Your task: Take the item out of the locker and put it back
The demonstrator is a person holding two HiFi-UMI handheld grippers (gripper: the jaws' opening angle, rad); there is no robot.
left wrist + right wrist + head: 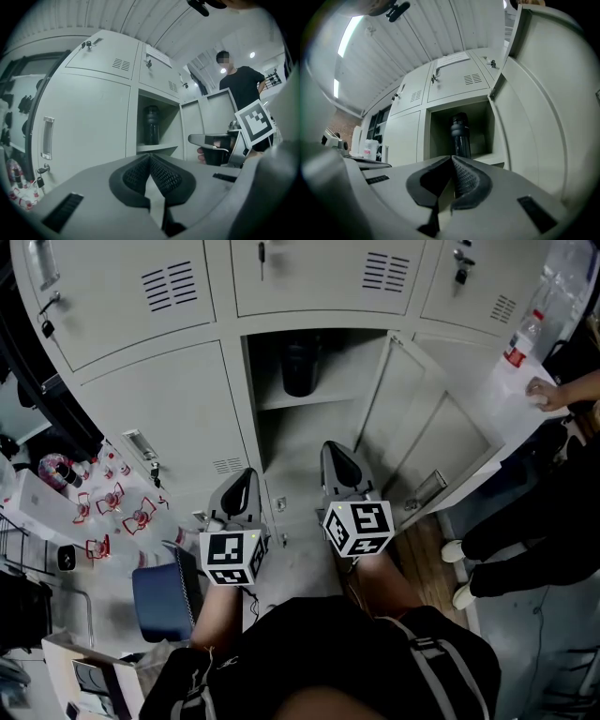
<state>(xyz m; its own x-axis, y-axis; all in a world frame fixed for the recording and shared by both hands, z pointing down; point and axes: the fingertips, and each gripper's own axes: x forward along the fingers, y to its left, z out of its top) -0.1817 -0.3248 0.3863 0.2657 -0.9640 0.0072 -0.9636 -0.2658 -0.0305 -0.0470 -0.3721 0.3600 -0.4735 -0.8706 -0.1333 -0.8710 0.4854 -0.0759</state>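
Observation:
A dark bottle (pixel 300 367) stands upright on the upper shelf of the open locker (pixel 323 418); it also shows as a bottle (pixel 151 125) in the left gripper view and as a bottle (pixel 460 134) in the right gripper view. My left gripper (pixel 246 480) and right gripper (pixel 335 454) hover side by side in front of the lower compartment, well short of the bottle. Both are shut, pads together, with nothing between them. The left gripper (pixel 150 161) points at the locker front, the right gripper (pixel 452 164) straight at the bottle.
The locker door (pixel 436 442) swings open to the right. A person (pixel 553 512) in black stands at the right, hand on the door's edge. A blue bin (pixel 159 601), boxes and clutter (pixel 84 507) lie at the left. Neighbouring lockers (pixel 141 296) are closed.

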